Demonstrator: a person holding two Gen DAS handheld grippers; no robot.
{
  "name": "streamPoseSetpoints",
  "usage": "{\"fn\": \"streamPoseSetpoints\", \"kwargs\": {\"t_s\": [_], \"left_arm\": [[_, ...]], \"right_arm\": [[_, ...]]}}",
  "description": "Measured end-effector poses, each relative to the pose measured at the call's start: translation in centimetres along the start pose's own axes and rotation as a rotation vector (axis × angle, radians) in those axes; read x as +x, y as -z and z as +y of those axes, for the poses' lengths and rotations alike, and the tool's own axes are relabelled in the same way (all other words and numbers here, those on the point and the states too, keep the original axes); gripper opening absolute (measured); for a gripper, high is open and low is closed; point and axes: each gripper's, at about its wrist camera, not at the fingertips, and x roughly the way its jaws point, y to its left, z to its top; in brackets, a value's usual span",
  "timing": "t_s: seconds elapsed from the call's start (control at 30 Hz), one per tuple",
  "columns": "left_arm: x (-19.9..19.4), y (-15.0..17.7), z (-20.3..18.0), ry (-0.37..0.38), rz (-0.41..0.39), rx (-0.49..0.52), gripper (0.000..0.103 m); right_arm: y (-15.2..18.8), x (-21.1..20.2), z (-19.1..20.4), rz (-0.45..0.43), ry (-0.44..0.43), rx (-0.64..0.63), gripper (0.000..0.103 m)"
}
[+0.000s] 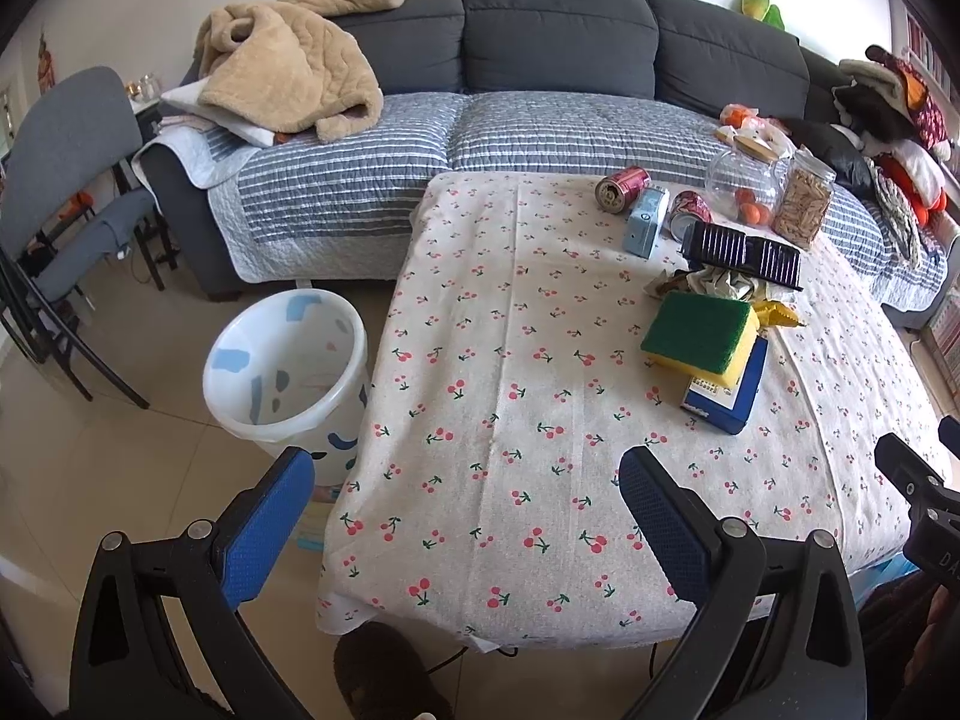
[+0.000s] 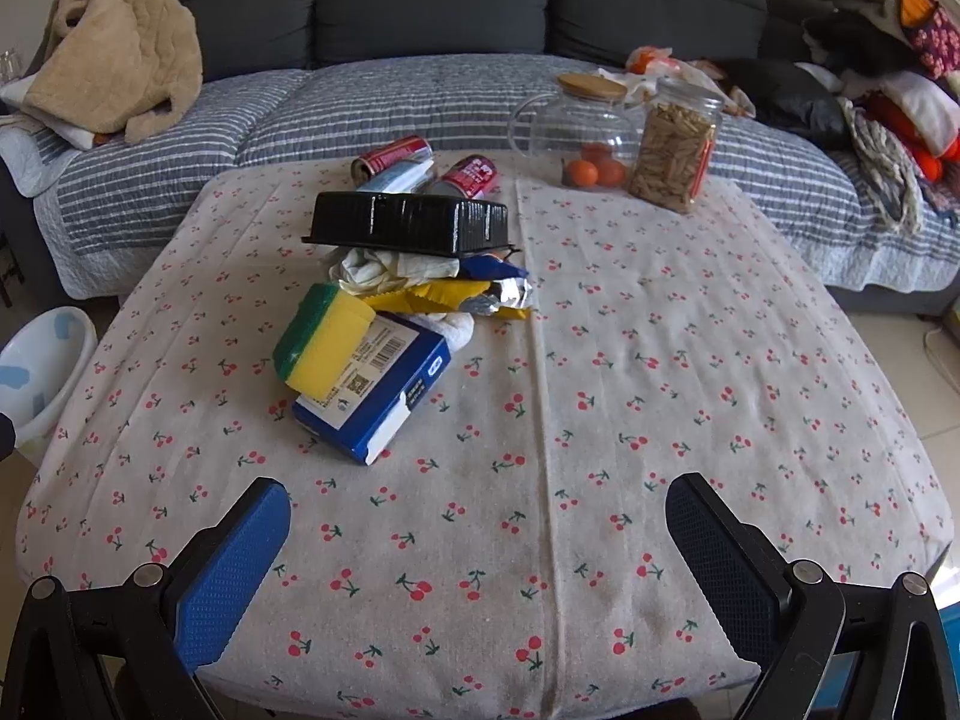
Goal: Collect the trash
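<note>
Centrally, a heap of trash is seen on the cherry-print tablecloth (image 2: 600, 420). At its near end a blue box (image 2: 375, 399) lies flat, and a green-and-yellow sponge (image 2: 327, 336) is propped on its far corner. Behind these, crumpled wrappers (image 2: 456, 294) in yellow, blue and silver are bunched with white paper, and an upturned black plastic tray (image 2: 411, 222) is laid over them. Beyond the tray two red cans are tipped on their sides, one to the left (image 2: 393, 156) and one to the right (image 2: 471, 175), with a pale blue packet (image 1: 645, 221) between them.

Farther right on the table, well apart from the heap, a glass jar with a wooden lid (image 2: 579, 126) is seen holding orange fruit, and just beside it stands a clear jar of tan sticks (image 2: 675, 150).

A white bin (image 1: 287, 363) with blue and grey patches is stood on the tiled floor just beside the table's left edge.

The left gripper (image 1: 468, 486) is held over the table's near left corner, its blue pads spread wide with nothing between them. The right gripper (image 2: 480, 516) is held over the near edge, likewise spread wide and holding nothing.

Behind the table a grey sofa (image 1: 558, 30) with a striped cover is seen, a beige blanket (image 1: 288, 69) heaped at its left end and clothes (image 1: 888, 120) piled at its right. A grey chair (image 1: 66, 180) stands left of it.
</note>
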Motion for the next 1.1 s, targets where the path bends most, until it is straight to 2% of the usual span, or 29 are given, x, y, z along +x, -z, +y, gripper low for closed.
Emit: {"fn": "streamPoseSetpoints", "kwargs": {"t_s": [1.1], "left_arm": [[-0.24, 0.07, -0.21, -0.008, -0.022, 0.016, 0.103]], "right_arm": [[0.05, -0.14, 0.21, -0.010, 0.007, -0.009, 0.103]]}}
